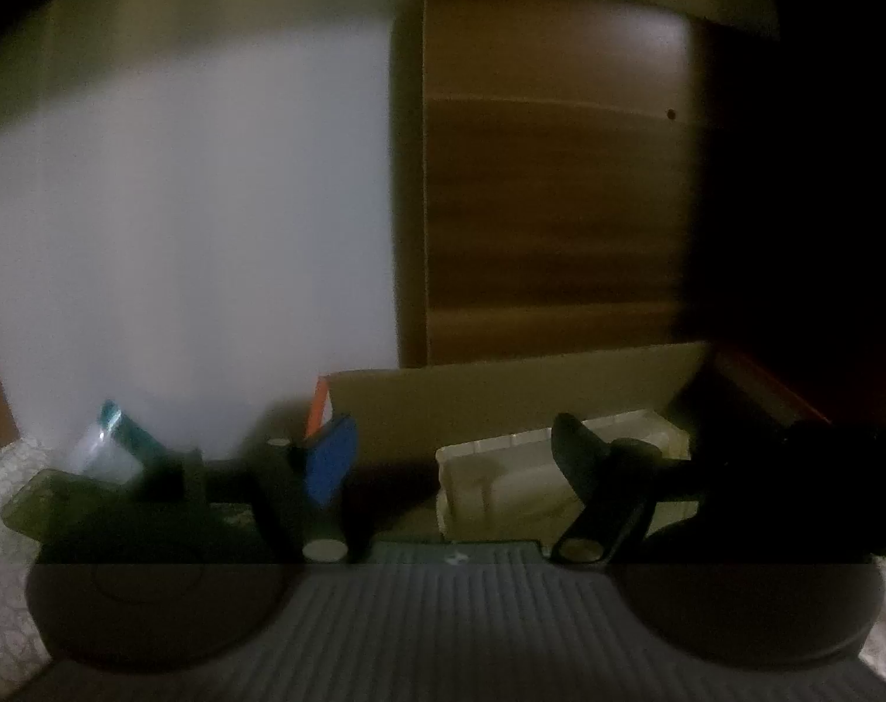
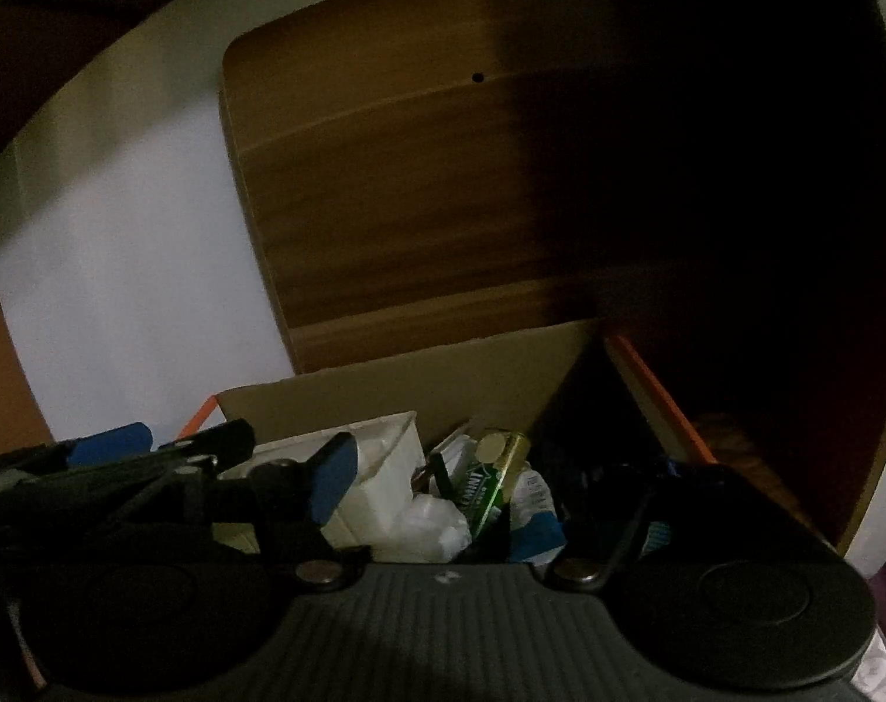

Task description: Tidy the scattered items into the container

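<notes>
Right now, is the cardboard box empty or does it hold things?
It holds things: inside the cardboard box lie a white tray and a green can.

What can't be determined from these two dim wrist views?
- Left wrist view: the cardboard box floor, hidden by the white plastic tray and gripper fingers.
- Right wrist view: items right of the green can, lost in shadow.
- Both views: remaining scattered items, out of frame.

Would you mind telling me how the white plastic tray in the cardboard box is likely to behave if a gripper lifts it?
The white plastic tray looks thin-walled and hollow, so probably light and somewhat flexible. Its smooth walls may slip. Leaning among clutter in the cardboard box, it might tip.
</notes>
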A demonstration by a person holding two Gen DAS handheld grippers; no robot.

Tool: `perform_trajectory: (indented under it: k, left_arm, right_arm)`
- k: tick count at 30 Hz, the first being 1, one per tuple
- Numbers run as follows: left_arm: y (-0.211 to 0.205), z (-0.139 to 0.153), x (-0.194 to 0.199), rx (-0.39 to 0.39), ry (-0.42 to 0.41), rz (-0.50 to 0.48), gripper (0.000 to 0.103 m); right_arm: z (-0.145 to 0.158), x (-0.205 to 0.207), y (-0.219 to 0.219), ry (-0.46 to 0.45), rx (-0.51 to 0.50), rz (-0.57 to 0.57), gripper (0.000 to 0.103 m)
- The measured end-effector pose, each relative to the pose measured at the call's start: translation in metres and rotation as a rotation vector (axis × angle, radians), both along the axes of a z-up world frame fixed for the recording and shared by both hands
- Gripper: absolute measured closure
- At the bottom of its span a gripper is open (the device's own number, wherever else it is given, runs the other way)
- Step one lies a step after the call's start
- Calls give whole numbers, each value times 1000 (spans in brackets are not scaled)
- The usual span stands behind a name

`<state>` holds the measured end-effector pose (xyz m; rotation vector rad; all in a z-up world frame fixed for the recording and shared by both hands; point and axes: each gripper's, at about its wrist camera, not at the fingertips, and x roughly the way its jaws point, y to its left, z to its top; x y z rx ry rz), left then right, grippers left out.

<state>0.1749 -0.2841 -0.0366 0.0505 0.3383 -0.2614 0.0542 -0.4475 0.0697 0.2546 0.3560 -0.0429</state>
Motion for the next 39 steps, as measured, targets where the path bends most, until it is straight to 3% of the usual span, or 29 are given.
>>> perform_trajectory:
  k: [10,19,26,31,39]
  left_arm:
    - [23,16,-13,-32,-39,15,29]
    - [98,25,-23,-49,-71,110,29]
    - [182,2,-13,6,-54,248,28]
    - [226,-19,6,50,-38,294,28]
    - [251,-56,45,83,-20,263,29]
  right_arm:
    - [20,-16,10,-62,-17,-9,33]
    - [43,-19,59,-99,-43,48,33]
    - [50,-15,127,-129,-16,173,33]
    - [38,7,186,-94,5,274,33]
    - [-4,54,240,7,-26,230,34]
